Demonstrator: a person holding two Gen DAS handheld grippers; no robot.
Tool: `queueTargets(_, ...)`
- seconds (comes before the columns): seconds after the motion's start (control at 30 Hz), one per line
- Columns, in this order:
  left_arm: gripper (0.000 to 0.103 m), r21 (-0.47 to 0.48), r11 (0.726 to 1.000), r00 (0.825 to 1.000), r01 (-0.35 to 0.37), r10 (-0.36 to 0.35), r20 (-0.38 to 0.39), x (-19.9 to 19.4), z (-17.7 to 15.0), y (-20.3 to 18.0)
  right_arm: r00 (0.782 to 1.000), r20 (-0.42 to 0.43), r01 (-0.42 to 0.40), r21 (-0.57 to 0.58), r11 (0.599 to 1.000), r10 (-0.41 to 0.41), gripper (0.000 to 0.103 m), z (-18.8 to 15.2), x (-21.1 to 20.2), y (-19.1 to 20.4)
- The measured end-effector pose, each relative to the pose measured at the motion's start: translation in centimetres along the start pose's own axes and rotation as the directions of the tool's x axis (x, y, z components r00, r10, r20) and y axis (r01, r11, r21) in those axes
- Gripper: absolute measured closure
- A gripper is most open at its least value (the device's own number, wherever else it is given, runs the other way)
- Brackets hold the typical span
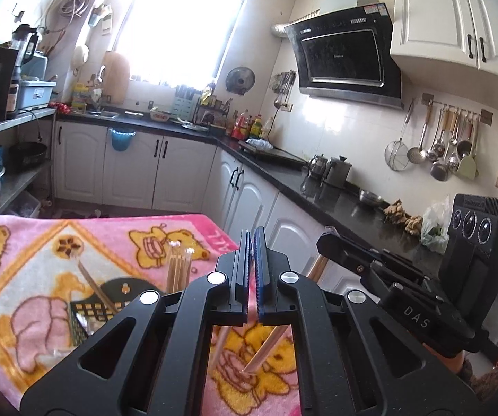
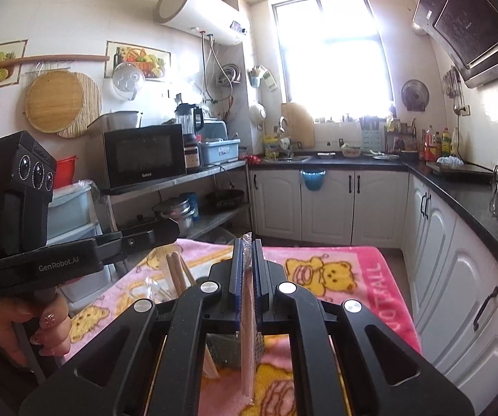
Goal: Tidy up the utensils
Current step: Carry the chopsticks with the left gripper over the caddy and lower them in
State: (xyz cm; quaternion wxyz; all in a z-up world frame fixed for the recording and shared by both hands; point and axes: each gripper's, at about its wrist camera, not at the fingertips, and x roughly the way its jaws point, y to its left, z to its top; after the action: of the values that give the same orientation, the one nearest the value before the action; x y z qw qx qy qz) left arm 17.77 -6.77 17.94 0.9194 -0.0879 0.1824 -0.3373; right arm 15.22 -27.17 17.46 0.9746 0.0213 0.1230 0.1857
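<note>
**A:** Pink blanket [image 2: 335, 260] with yellow bears under everything. What's the right gripper [image 2: 247, 242] got?

**B:** Its two fingers are pinched on a wrapped straw [image 2: 247, 329], pale pink in clear film, standing upright between the blue pads; its lower end hangs below the fingers, over the blanket. The black basket [image 2: 228, 346] sits just behind and left of that end.

**A:** And the left gripper [image 1: 253, 239]?

**B:** Closed nearly flat, pads almost meeting, and I see nothing between them. The basket [image 1: 99, 306] is down to its left, with wooden chopsticks [image 1: 177, 270] standing in it. Another straw [image 1: 266, 350] lies on the blanket beneath its fingers.

**A:** So how would you finish this one?

**B:** My guess is the straw goes into the basket. Keep it vertical, bring its lower end over an open pocket beside the chopsticks, lower until it's well inside, then let go. The film looks slippery, so don't loosen early.

**A:** Any writing?

**B:** "GenRobot.AI" on the left tool's handle, "DAS" on the right one's, "Galanz" on the microwave [image 2: 145, 157], I think. The blanket's edge reads "NOT FALL", partly hidden.
</note>
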Motion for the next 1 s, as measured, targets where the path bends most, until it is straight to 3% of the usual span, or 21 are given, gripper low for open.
queueTargets(0.4, 0.102, 0.008, 1.0, 0.998, -0.029, 0.029, 0.063, 0.1, 4.5, 1.1, 0.998, 0.059, -0.014, -0.017, 1.0, 0.014, 0.098, 3.3, 1.1, 0.7)
queueTargets(1.0, 0.102, -0.034, 0.987, 0.978, -0.16, 0.163, 0.13, -0.9, 8.2, 5.7, 0.993, 0.104, -0.042, -0.053, 0.998, 0.048, 0.098, 7.1, 5.7, 2.0)
